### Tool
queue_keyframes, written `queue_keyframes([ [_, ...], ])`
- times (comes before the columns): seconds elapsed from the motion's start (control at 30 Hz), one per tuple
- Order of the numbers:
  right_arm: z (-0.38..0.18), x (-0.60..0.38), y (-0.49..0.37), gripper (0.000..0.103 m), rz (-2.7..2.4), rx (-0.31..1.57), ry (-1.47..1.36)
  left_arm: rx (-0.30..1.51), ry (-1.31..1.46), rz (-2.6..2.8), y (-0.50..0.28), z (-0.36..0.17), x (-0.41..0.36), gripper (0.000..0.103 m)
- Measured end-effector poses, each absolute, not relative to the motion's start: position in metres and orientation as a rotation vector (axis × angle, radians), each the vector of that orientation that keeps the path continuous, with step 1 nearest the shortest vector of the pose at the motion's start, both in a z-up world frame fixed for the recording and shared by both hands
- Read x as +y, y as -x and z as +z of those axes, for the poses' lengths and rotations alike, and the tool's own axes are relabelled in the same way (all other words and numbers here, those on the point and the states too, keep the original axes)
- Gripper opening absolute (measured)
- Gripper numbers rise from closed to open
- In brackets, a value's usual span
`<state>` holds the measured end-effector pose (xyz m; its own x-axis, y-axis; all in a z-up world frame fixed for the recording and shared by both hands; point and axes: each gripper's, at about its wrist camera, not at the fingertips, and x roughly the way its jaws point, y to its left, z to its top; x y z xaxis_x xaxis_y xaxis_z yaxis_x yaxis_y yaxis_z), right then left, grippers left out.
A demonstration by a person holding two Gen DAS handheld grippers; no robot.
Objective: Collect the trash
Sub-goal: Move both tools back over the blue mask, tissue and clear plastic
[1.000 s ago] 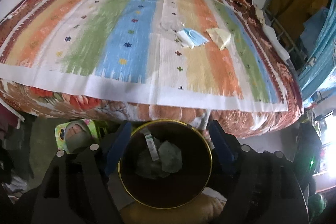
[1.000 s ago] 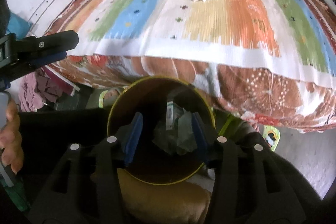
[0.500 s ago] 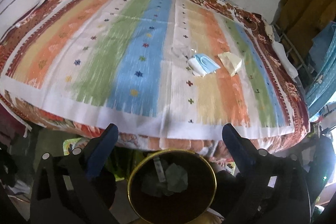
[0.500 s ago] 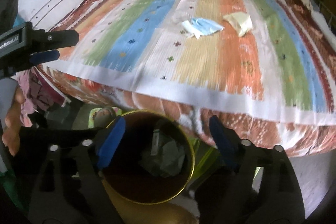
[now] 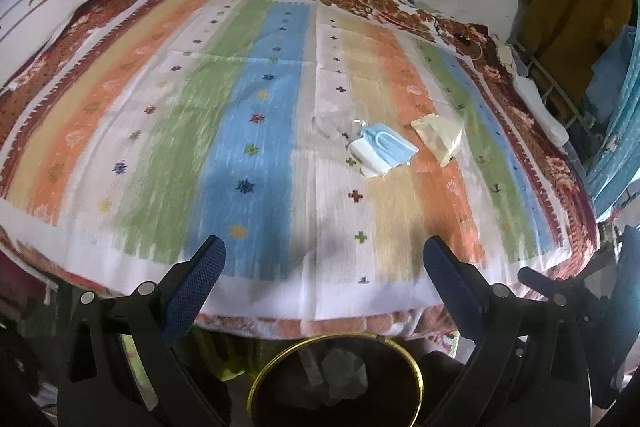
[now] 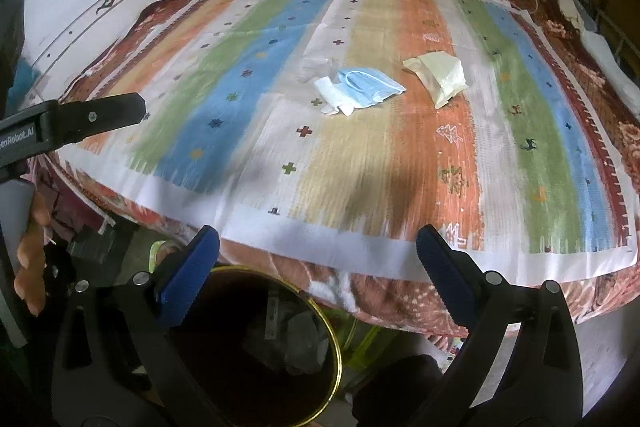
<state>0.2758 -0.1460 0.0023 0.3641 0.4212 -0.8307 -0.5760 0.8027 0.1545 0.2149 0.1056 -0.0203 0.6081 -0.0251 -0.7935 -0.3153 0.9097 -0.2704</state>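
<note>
The step in hand is a reach for more trash: 3 pieces lie together on the bed (image 5: 120, 131), a blue face mask (image 5: 386, 145) over white paper, a crumpled clear wrapper (image 5: 334, 119) just beside it, and a yellow packet (image 5: 438, 137) near its other side. The bin (image 5: 336, 379) on the floor below already holds some scraps. The left gripper (image 5: 324, 259) has its jaws released wide, with nothing between them. The right gripper (image 6: 318, 251) is opening its jaws, also empty. Both point steeply down over the bed's near edge. Next, I judge, each must travel forward to the pile.
</note>
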Motion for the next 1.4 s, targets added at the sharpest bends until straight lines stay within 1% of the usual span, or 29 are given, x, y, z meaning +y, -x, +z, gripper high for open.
queue_keyframes([
  [0.43,0.0,-0.14,-0.319,0.094,0.623,0.946,0.201,0.884,0.536,0.13,-0.243,-0.038,0.12,0.097],
  [0.93,-0.019,-0.141,-0.381,0.094,0.667,0.945,0.021,0.91,0.584,0.076,-0.273,-0.063,0.128,0.096],
  [1.23,-0.034,-0.11,-0.4,0.094,0.685,0.939,0.118,0.861,0.675,0.024,-0.284,-0.07,0.142,0.096],
  [1.4,-0.043,-0.1,-0.414,0.094,0.701,0.948,0.154,0.868,0.698,0.031,-0.296,-0.078,0.149,0.096],
])
